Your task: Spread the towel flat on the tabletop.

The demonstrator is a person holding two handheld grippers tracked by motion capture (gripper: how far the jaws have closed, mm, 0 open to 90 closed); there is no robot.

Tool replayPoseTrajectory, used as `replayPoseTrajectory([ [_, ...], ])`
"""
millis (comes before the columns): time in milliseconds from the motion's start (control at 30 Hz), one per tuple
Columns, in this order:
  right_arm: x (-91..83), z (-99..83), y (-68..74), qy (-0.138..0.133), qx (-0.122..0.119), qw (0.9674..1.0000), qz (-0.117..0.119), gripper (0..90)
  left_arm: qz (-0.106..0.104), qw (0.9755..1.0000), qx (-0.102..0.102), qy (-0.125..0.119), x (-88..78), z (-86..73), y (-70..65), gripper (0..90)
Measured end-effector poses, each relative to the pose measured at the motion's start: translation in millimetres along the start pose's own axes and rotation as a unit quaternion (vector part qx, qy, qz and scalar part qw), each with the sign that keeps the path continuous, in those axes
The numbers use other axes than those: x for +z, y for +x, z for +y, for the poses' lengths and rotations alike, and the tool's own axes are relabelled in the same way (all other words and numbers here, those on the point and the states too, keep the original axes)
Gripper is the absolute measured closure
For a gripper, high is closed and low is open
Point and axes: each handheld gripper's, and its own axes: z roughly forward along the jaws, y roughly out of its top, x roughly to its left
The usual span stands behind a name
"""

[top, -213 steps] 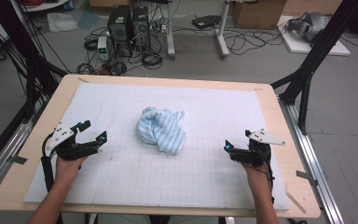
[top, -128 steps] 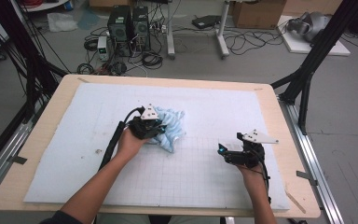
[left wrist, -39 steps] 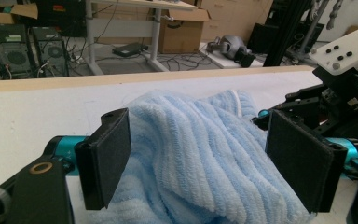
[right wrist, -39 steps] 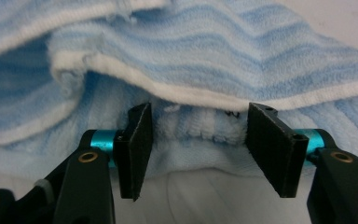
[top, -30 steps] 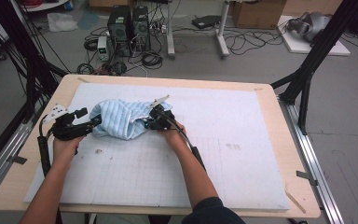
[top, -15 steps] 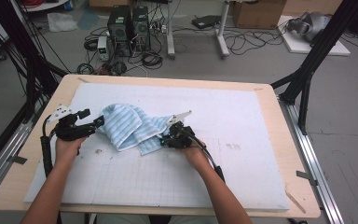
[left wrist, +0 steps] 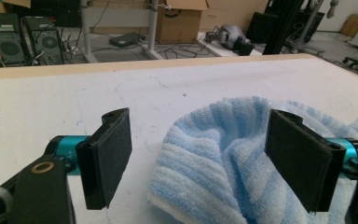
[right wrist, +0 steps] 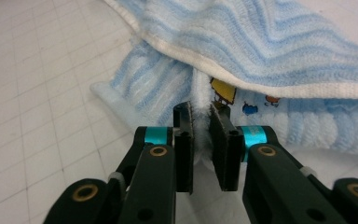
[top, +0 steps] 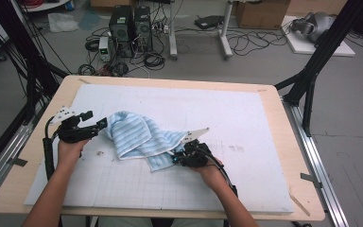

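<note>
A light blue striped towel [top: 137, 135] lies rumpled on the white gridded mat [top: 250, 118], left of centre. My left gripper [top: 97, 124] rests at its left end, open. In the left gripper view the wide-apart jaws [left wrist: 200, 158] stand around a fold of the towel [left wrist: 214, 154] without pressing it. My right gripper [top: 176, 158] is at the towel's near right corner. In the right gripper view its jaws [right wrist: 201, 140] pinch the towel's edge [right wrist: 270, 42]. They have just been opening a little, with the cloth still between the pads.
The mat covers a wooden table [top: 307, 156] with bare margins. Black frame posts [top: 312, 71] stand at both far corners. Computer cases [top: 132, 21], cables and boxes sit on the floor beyond the far edge.
My right gripper has drawn the towel's corner to the right and toward the near edge, stretching the cloth out. The left gripper has stayed at the towel's left end.
</note>
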Motion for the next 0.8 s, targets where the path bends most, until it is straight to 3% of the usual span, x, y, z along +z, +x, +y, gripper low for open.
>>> replayPoseTrajectory([
  [33, -1.1, 0.7, -0.5, -0.007, 0.003, 1.0000, -0.005, 62.2, 0.000, 1.0000, 0.000, -0.001, 0.0, 0.0, -0.3, 23.4],
  [133, -9.3, 7.5, -0.3, -0.051, 0.017, 0.9985, -0.011, 52.2, 0.000, 1.0000, 0.000, -0.004, -0.2, 0.3, -0.5, 23.4],
  [233, -13.0, 20.0, -1.1, -0.088, 0.020, 0.9958, -0.013, 47.9, 0.001, 1.0000, 0.001, -0.002, 0.3, -0.1, 0.0, 23.4],
  [333, -6.9, 32.5, -0.9, -0.098, 0.016, 0.9950, -0.016, 43.3, 0.001, 1.0000, 0.002, -0.002, 0.6, -0.1, -0.5, 23.4],
  [567, 28.5, 65.1, 3.5, -0.089, -0.002, 0.9960, -0.003, 38.8, 0.001, 1.0000, 0.002, -0.004, -0.9, 0.4, -0.1, 23.4],
  [700, 48.3, 74.1, 3.3, -0.077, 0.006, 0.9970, 0.004, 39.9, -0.002, 1.0000, 0.003, -0.003, -0.7, 0.2, -0.5, 23.4],
  [800, 62.1, 78.8, 0.9, -0.055, 0.008, 0.9984, -0.011, 39.8, -0.002, 1.0000, 0.003, -0.003, -0.4, 0.0, -0.5, 23.4],
])
